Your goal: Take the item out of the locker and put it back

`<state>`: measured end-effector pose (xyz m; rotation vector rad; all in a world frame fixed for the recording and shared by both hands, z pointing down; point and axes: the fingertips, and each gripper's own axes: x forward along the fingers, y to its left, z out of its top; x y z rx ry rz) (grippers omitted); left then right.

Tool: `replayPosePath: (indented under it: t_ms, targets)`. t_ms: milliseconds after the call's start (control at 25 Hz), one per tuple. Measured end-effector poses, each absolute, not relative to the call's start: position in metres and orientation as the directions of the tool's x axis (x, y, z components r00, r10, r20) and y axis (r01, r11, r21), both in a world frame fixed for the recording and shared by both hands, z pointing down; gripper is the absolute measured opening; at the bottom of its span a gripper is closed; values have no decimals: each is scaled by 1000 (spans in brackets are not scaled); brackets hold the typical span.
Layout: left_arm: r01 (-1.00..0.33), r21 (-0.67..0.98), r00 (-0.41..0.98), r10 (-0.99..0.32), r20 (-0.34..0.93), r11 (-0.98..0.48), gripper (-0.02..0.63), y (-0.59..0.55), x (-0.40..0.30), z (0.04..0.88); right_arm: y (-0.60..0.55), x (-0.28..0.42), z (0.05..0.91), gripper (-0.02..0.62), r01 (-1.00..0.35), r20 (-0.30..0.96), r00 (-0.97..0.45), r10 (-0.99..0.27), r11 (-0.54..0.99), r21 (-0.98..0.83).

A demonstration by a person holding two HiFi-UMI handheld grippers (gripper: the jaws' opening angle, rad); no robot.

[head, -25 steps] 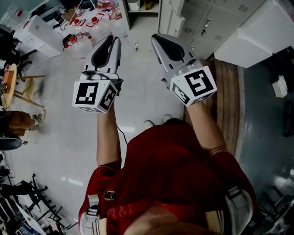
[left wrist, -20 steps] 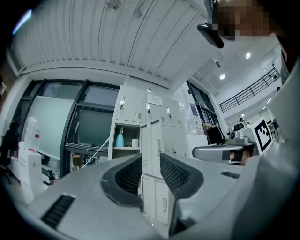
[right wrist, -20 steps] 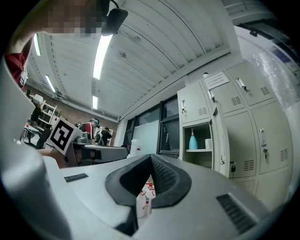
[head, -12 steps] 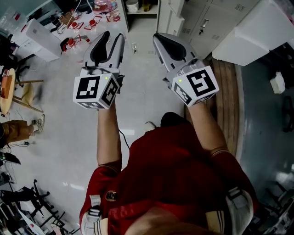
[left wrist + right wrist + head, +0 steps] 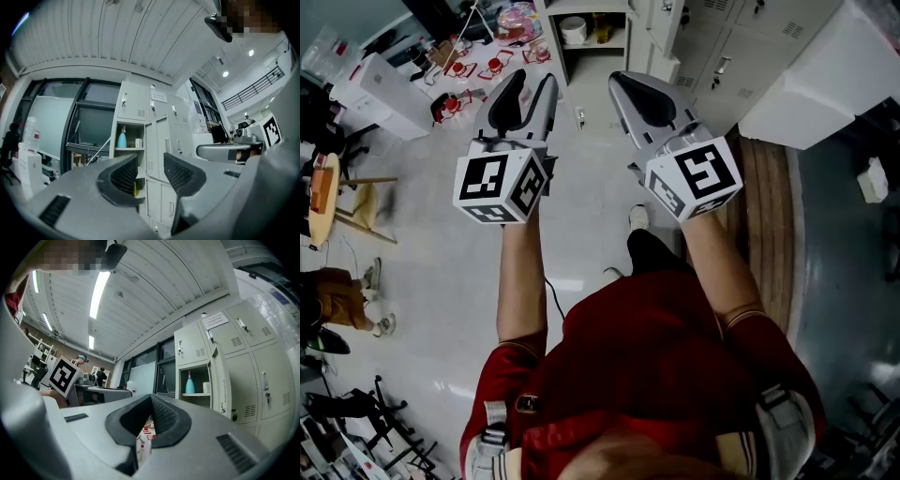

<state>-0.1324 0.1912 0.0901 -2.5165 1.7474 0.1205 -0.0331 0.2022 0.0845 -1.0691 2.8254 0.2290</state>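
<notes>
Both tools have edged toward the lockers since a second ago, and the open locker [image 5: 132, 129] now shows more fully. The left tool [image 5: 150, 161] has just been opening; its jaws stand apart with nothing between them. The right tool [image 5: 151, 401] has its jaws together, empty. A blue spray bottle [image 5: 122, 138] stands on the locker shelf beside a white cup [image 5: 138, 143], ahead of both tools.

- The open locker [image 5: 132, 129] has an upper shelf [image 5: 127, 149] that carries an upright blue spray bottle [image 5: 121, 138], with a small white container [image 5: 138, 143] just beside it.
- The pale floor [image 5: 441, 272] carries a cluster of red-and-white items [image 5: 455, 94] near the locker, too small to tell.
</notes>
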Motion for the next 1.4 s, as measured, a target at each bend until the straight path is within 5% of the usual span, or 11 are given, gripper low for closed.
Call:
replayPosePath:
  t_ms: [1400]
  targets:
    - [-969, -61, 241, -968, -70, -237, 169, -166, -129, 59, -90, -53, 108, -3, -684, -115, -729, -675, 726, 74]
